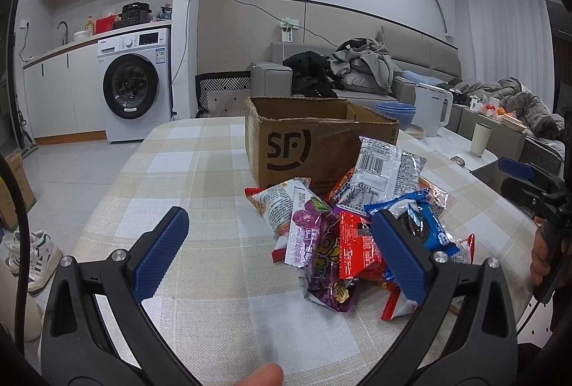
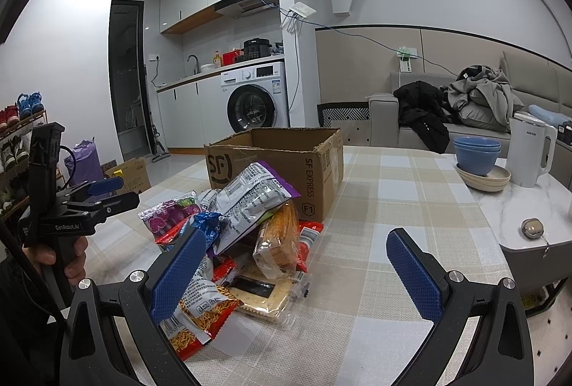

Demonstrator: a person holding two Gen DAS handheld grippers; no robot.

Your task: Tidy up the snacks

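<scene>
Washing machine (image 1: 137,84), kettle (image 2: 529,153), bowls (image 2: 477,150)

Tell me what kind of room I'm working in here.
Most likely a small home apartment, open-plan kitchen and living area. A washing machine sits under a kitchen counter with a sink, a sofa is piled with clothes, and the snacks and cardboard box lie on a checked tablecloth.

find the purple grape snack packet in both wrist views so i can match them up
Left wrist view: the purple grape packet lies centre-low, at the near edge of the snack pile, in front of the cardboard box.
Right wrist view: the purple grape packet sits left of centre, at the pile's left edge.
Shared landmark: the cardboard box, just behind the pile.
</scene>
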